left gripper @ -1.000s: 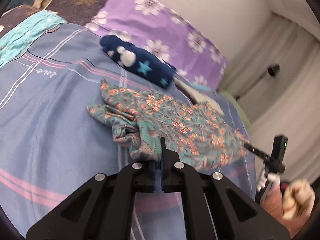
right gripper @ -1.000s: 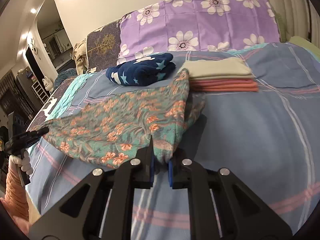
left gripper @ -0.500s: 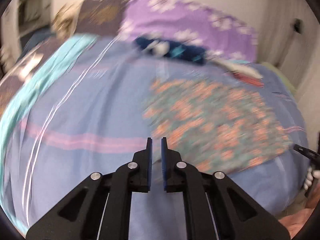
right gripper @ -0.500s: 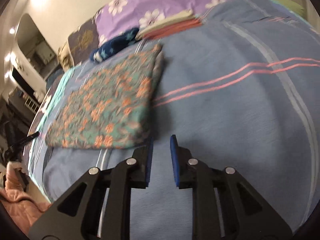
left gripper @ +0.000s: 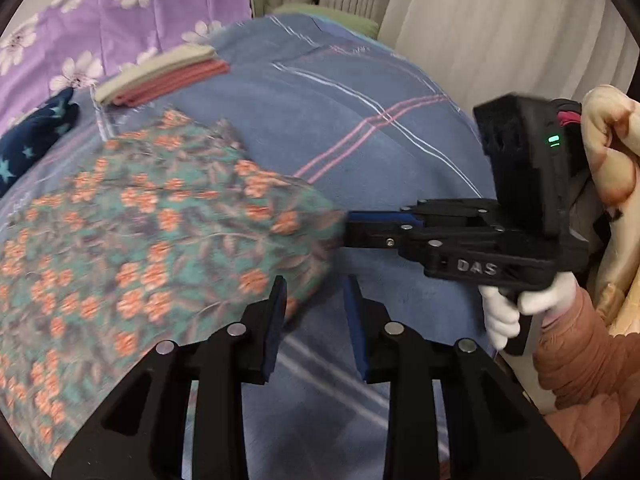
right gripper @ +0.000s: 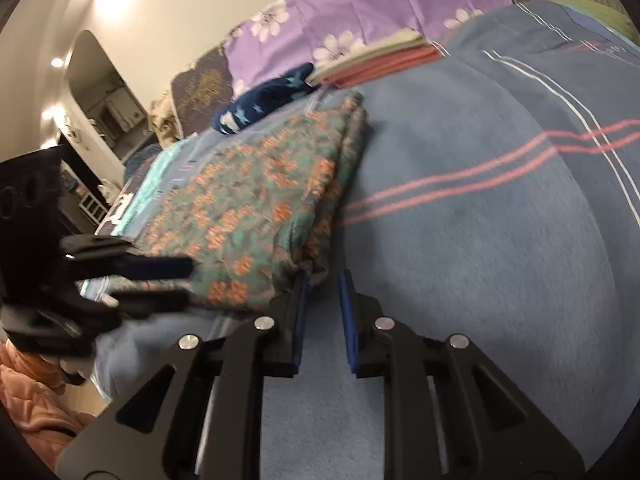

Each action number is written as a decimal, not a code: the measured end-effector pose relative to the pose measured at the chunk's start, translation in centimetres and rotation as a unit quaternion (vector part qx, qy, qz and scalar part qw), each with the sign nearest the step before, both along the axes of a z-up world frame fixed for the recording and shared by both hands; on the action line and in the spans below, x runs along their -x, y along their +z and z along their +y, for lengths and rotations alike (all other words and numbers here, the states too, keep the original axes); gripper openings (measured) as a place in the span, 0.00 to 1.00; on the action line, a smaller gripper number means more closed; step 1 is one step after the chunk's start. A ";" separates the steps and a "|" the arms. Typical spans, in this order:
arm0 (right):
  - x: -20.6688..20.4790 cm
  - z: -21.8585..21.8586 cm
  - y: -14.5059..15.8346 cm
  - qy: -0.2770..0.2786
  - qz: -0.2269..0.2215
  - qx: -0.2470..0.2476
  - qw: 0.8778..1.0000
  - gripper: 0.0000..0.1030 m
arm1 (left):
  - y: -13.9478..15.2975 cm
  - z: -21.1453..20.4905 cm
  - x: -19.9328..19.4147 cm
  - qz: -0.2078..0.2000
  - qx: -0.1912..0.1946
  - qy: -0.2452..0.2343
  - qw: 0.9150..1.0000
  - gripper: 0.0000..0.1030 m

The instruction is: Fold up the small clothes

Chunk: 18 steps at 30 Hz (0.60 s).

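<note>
Blue bedding with pink and white stripes [left gripper: 360, 152] covers the bed, backed by a purple flowered pillow [left gripper: 120, 20] at the far side and pale curtains [left gripper: 480, 20] to the right. On it lies the floral garment [left gripper: 160, 220], a thin teal cloth printed with orange blossoms, folded into a flat, roughly rectangular pad with stacked layers showing along its right edge in the right wrist view [right gripper: 256, 200]. Beyond it, at the far left, sits a rolled navy star-print piece [right gripper: 264, 100], soft and fleecy-looking, and beside that a neat stack of folded cream and salmon cloths [right gripper: 380, 60].

The left gripper [left gripper: 314, 284] hovers at the garment's near right corner; its jaws have just been opening and stand moderately apart, with nothing pinched between the blue pads (the cloth's edge sits just beside the left finger). The right gripper [right gripper: 322, 280] hangs at the same near corner from the other side, its jaws a narrow gap apart and empty, the fabric's edge just beside its left finger. A white-gloved hand [left gripper: 516, 312] in a quilted peach sleeve [left gripper: 580, 360] holds its black plastic handle.
</note>
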State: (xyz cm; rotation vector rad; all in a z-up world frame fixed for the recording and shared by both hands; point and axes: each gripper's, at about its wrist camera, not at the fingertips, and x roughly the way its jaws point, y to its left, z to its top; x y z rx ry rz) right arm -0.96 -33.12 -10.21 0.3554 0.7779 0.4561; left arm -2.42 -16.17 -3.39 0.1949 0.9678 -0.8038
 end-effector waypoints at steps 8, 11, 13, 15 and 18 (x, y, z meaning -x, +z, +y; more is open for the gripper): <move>-1.3 2.5 -0.2 0.077 -0.002 -0.011 0.997 0.22 | 0.2 1.7 -3.6 0.040 0.054 0.091 0.994 0.37; -1.1 3.2 -0.6 0.088 0.005 0.004 0.996 0.26 | -0.5 1.5 -4.3 0.049 0.048 0.101 0.993 0.37; -0.7 3.4 -0.5 0.091 0.008 0.007 0.996 0.27 | -1.6 0.9 -5.1 0.064 0.044 0.098 0.992 0.37; -0.1 3.1 -0.6 0.096 0.014 0.010 0.995 0.27 | -2.7 0.5 -5.5 0.080 0.040 0.096 0.991 0.35; 0.6 2.0 -0.5 0.080 0.019 0.015 0.996 0.27 | -4.1 0.3 -6.1 0.093 0.034 0.093 0.991 0.25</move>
